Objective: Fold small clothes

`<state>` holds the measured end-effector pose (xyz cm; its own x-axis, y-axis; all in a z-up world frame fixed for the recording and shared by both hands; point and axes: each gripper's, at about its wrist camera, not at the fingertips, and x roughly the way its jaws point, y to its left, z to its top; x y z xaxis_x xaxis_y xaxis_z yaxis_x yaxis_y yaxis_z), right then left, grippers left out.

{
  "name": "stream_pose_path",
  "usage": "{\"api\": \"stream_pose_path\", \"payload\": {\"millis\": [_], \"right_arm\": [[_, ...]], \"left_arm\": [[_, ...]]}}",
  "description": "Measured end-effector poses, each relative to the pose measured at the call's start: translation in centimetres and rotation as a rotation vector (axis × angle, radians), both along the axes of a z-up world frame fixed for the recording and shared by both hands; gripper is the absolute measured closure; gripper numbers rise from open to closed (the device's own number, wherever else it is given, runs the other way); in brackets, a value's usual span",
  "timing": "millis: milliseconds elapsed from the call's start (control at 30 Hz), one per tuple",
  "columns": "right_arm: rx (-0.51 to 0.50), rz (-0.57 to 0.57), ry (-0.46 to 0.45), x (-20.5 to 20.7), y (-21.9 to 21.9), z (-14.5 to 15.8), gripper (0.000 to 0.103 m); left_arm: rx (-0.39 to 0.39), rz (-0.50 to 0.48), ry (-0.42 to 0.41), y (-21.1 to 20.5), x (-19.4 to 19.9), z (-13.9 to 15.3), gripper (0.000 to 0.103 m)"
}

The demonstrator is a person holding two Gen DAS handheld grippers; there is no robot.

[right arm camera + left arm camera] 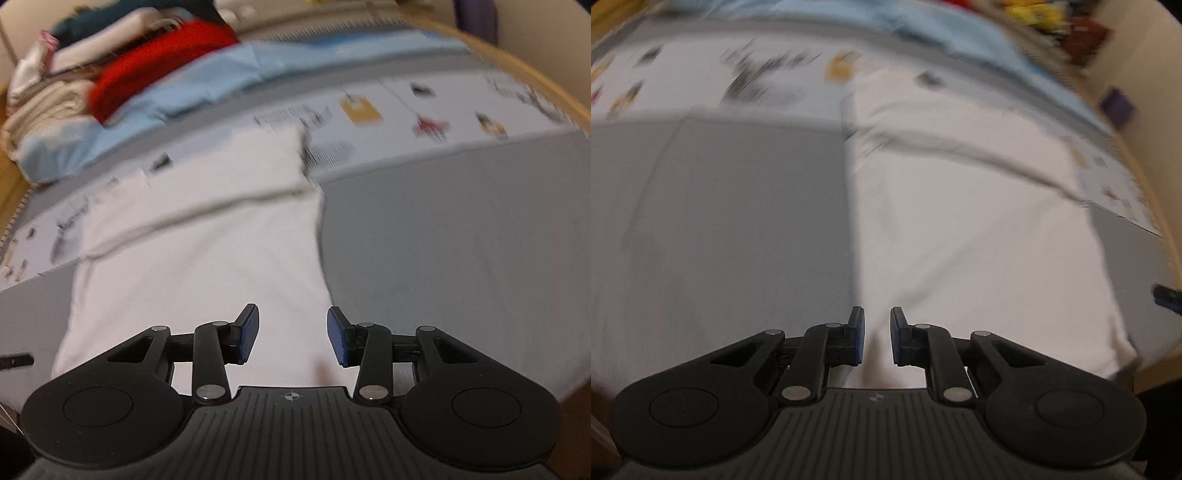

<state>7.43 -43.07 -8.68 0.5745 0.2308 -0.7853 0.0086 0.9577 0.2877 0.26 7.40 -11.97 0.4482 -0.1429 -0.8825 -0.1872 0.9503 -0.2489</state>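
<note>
White cloth: a white garment (pixel 960 229) lies flat on the grey board, ahead of the left claw and off to its right; its straight left edge runs up from just ahead of the claw's left finger.
Same cloth, right view: the white garment (pixel 207 266) lies ahead of the right claw and to its left, with its right edge running up just beyond the claw's right finger.
Fold: a folded-over layer of the garment lies across its far part, and a dark seam line marks the layer's edge in both views.
Left claw: the left claw (pixel 877 338) hangs above the garment's near edge, its jaws narrow, with a slim gap between the blue pads (pixel 860 334) and no cloth pinched in it.
Right claw: the right claw (pixel 293 336) hangs above the garment's near right part, its jaws standing moderately apart, nothing between them.
Grey board: the grey board (pixel 720 221) fills the space left of the left claw; in the right view the grey board (pixel 461 258) spreads to the right of that claw.
Printed sheet: a white printed sheet (pixel 406 110) with small coloured pictures lies beyond the garment, far from both claws.
Blue cloth: a light blue cloth (pixel 207 88) lies past the printed sheet.
Pile: a pile of clothes (pixel 110 62), with a red piece on it, sits at the far left of the right view.
Sharpness: both views are blurred, so the print cannot be read.
</note>
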Motion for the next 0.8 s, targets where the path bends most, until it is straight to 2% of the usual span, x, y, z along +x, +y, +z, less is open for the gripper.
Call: {"api": "stream_pose_path", "payload": {"millis": [100,200,333,433,567,733,800], "right_arm": [[-0.019,-0.044,0.057,0.4,-0.5,-2.2,0.06],[0.013,-0.085,0.148,0.9,-0.9,-4.1,0.061],[-0.052,-0.083,0.2,1.1,-0.7,-5.2,0.061],[-0.06,-0.079,0.241,0.8,-0.8,-6.2,0.06],[-0.122,-0.053,0.315,0.7,-0.2,-7.8,0.06],[-0.177,-0.006,0.318,0.1,1.0,-8.0,0.06],[-0.181,0.011,0.318,-0.1,1.2,-7.9,0.067]], "left_arm": [[-0.063,0.007,0.027,0.6,-0.1,-1.0,0.087],[-0.05,-0.02,0.08,0.2,0.1,-2.2,0.086],[-0.028,-0.004,0.133,0.1,0.1,-3.2,0.085],[-0.051,-0.001,0.15,0.2,0.2,-3.5,0.084],[-0.007,-0.039,0.199,-0.6,0.2,-4.3,0.083],[0.013,-0.067,0.201,-1.2,-0.2,-4.7,0.081],[0.018,-0.077,0.197,-1.3,-0.3,-4.7,0.083]]}}
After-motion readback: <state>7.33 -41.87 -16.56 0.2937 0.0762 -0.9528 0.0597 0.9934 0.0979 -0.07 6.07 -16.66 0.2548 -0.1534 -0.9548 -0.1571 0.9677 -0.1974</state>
